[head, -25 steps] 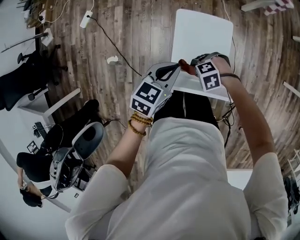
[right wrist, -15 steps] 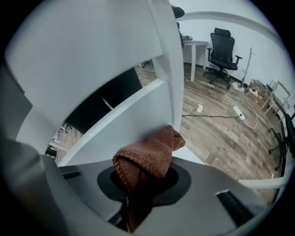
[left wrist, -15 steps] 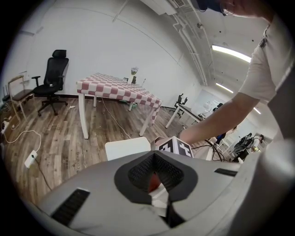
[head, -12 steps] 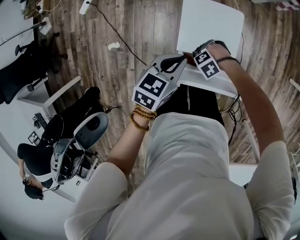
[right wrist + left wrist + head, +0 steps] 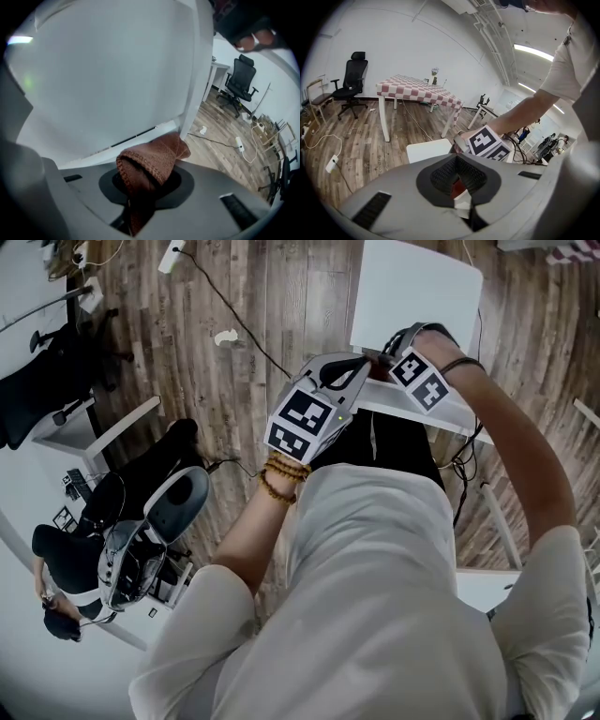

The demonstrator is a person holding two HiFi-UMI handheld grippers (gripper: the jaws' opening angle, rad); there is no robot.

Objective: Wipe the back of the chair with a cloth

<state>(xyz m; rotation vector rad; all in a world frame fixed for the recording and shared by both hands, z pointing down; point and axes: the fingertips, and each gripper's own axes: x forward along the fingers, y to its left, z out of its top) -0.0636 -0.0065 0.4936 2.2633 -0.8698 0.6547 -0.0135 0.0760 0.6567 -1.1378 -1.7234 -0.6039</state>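
Right claw (image 5: 138, 213) is clamped on the folded brown cloth (image 5: 152, 161), whose free end rests against the lower edge of the white chair back (image 5: 103, 79). Left claw (image 5: 461, 197) sits just beside it, jaws drawn to a slit with a red-brown bit of cloth in it. Beyond the chair seat (image 5: 429, 151), the checkered desk (image 5: 417, 89) shows its near corner.

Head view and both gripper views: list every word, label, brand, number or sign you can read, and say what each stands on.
No text can be read in any view.
The left gripper and right gripper carry only black-and-white square marker patterns, no letters or numbers.
The cloth shows no label or print.
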